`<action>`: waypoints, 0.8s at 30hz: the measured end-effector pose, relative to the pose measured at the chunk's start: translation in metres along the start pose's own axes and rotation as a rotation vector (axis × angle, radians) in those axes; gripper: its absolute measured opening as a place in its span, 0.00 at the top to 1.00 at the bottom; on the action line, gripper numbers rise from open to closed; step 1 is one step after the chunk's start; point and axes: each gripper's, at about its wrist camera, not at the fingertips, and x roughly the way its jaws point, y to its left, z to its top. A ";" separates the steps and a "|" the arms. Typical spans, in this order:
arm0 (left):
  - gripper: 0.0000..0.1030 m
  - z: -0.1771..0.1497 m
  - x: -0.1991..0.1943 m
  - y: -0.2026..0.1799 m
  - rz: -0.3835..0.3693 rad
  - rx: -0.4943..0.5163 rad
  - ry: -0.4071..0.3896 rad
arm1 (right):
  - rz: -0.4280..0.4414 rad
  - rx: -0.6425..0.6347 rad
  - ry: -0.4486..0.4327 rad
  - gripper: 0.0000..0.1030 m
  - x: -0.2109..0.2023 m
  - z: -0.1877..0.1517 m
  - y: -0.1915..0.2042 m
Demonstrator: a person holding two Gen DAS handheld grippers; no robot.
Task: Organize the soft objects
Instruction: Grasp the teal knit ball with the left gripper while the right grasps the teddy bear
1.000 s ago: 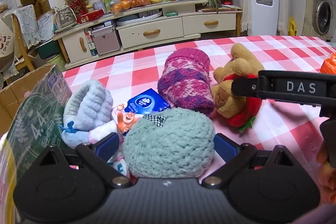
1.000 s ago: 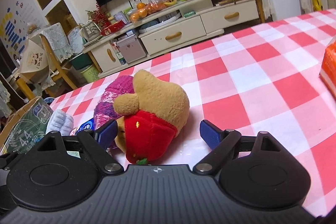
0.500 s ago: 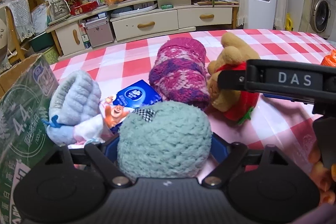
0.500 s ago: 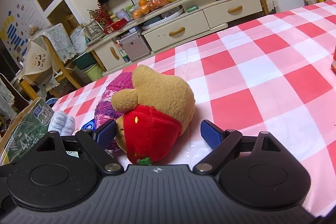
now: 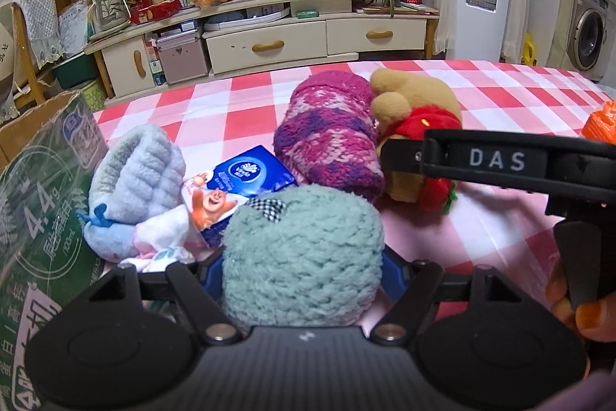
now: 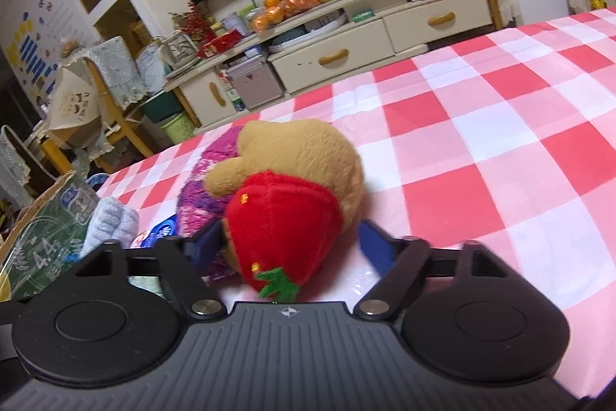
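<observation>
A teal knitted hat [image 5: 304, 257] fills the space between the jaws of my left gripper [image 5: 302, 266]. The jaws are closing and both blue pads press its sides. Behind it lie a purple-pink knitted hat [image 5: 331, 137], a pale blue fluffy item [image 5: 134, 180] and a blue tissue pack [image 5: 246, 180]. A tan plush bear in red [image 6: 292, 187] lies on its side against the purple hat [image 6: 200, 195]. My right gripper [image 6: 288, 243] straddles the bear with its jaws closing. The left pad touches the bear and a gap remains at the right pad. One of the right gripper's fingers [image 5: 404, 153] shows black beside the bear [image 5: 415, 103].
A green printed carton [image 5: 38, 218] stands at the table's left edge. An orange object [image 5: 600, 126] sits at the far right. A person's hand [image 5: 589, 311] holds the right gripper. The red-checked tablecloth [image 6: 500, 149] stretches to the right, and a cream TV cabinet [image 5: 269, 41] stands beyond.
The left jaws have closed in from wide apart onto the teal hat. The right jaws have narrowed around the bear. Neither hand has shifted.
</observation>
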 end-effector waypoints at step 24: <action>0.29 -0.003 -0.037 0.018 -0.132 -0.107 -0.025 | -0.053 -0.110 -0.047 0.31 -0.030 -0.002 -0.009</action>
